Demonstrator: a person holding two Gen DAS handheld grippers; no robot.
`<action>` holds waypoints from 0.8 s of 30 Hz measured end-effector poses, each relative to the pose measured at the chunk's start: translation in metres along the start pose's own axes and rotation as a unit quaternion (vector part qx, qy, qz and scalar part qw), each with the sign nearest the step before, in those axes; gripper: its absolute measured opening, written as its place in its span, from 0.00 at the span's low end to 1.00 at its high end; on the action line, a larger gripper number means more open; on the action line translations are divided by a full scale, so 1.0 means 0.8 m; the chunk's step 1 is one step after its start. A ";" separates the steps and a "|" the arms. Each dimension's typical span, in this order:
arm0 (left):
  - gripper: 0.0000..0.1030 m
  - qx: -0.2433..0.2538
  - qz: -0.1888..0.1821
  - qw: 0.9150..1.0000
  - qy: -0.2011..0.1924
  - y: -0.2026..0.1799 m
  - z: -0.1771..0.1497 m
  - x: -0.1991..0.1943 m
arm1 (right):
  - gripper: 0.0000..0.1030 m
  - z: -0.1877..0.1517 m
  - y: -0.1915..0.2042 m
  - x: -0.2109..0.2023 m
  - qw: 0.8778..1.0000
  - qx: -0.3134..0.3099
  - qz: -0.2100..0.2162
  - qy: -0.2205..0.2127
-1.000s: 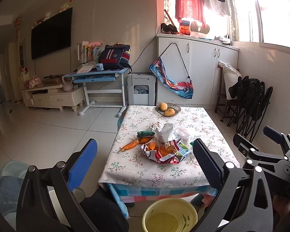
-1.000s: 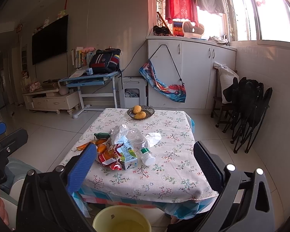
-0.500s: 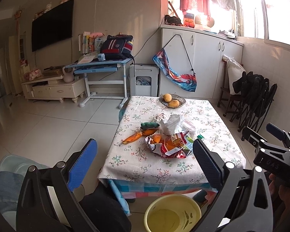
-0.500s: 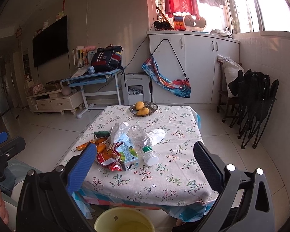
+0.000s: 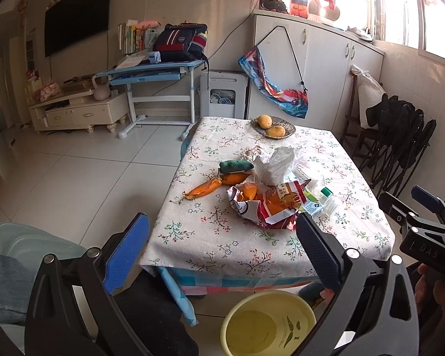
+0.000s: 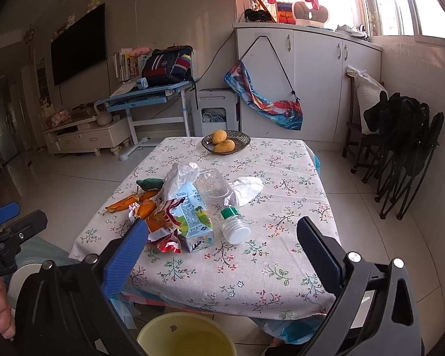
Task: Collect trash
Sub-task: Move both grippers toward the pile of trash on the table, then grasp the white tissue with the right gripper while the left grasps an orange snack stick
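A pile of trash lies on the floral table (image 5: 222, 237): a red snack bag (image 5: 267, 204), orange peels (image 5: 206, 188), a white plastic bag (image 5: 277, 164), a milk carton (image 6: 192, 219) and an empty clear bottle (image 6: 222, 201) with a green label, lying on its side. A crumpled tissue (image 6: 247, 187) lies beside the bottle. A yellow bin (image 5: 268, 323) stands on the floor below the table's near edge and also shows in the right wrist view (image 6: 187, 336). My left gripper (image 5: 219, 249) and right gripper (image 6: 222, 255) are both open and empty, held short of the table.
A bowl with two mangoes (image 5: 272, 127) sits at the table's far end. Folded black chairs (image 6: 406, 154) lean on the right wall. A blue desk (image 5: 151, 74) and white cabinets (image 6: 308, 83) stand behind. Tiled floor lies left of the table.
Both grippers have moved closer to the table and tilted down a little, so the trash pile looks larger. Both stay open.
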State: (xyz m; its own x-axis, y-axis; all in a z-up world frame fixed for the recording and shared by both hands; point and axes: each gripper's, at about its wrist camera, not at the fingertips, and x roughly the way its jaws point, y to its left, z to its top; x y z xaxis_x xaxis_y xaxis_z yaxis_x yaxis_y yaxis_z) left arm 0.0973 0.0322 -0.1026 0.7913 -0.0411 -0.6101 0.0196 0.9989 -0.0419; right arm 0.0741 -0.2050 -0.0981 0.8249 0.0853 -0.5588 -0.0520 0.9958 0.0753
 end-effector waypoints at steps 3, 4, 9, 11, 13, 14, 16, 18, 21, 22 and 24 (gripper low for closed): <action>0.93 -0.007 -0.007 1.000 0.016 -0.002 -0.001 0.024 | 0.93 -0.001 -0.002 0.010 1.000 0.000 0.001 0.007; 0.93 -0.008 -0.007 1.000 0.020 -0.003 -0.001 0.031 | 0.93 -0.001 -0.003 0.014 1.000 -0.001 0.003 0.010; 0.93 -0.012 0.018 0.999 0.024 0.009 0.005 0.068 | 0.93 -0.002 -0.007 0.026 1.000 -0.004 0.012 0.017; 0.93 -0.010 0.033 0.999 0.025 0.020 0.009 0.082 | 0.93 0.001 -0.008 0.030 1.000 -0.004 0.019 0.016; 0.93 -0.001 0.046 0.999 0.027 0.029 0.013 0.102 | 0.93 0.007 -0.008 0.036 0.999 -0.005 0.029 0.016; 0.93 0.004 0.048 0.998 0.032 0.034 0.014 0.111 | 0.93 0.010 -0.007 0.040 0.999 -0.006 0.034 0.016; 0.93 0.011 0.047 0.998 0.037 0.038 0.016 0.129 | 0.93 0.019 -0.002 0.050 0.999 -0.009 0.047 0.016; 0.93 0.022 0.048 0.998 0.045 0.040 0.018 0.149 | 0.93 0.027 0.005 0.059 0.998 -0.013 0.059 0.017; 0.93 0.034 0.044 0.997 0.059 0.041 0.023 0.178 | 0.93 0.041 0.015 0.079 0.996 -0.017 0.079 0.022; 0.92 0.038 0.043 0.996 0.061 0.042 0.024 0.188 | 0.93 0.045 0.019 0.086 0.996 -0.018 0.083 0.024; 0.91 0.044 0.043 0.996 0.067 0.045 0.026 0.203 | 0.93 0.051 0.023 0.104 0.995 -0.018 0.093 0.033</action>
State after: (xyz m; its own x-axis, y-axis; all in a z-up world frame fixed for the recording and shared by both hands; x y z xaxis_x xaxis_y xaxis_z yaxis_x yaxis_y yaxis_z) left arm 0.2390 0.0615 -0.1868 0.7036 0.0489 -0.7089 0.0123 0.9966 0.0809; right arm 0.1643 -0.1811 -0.1096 0.7603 0.2687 -0.5913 -0.2211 0.9631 0.1534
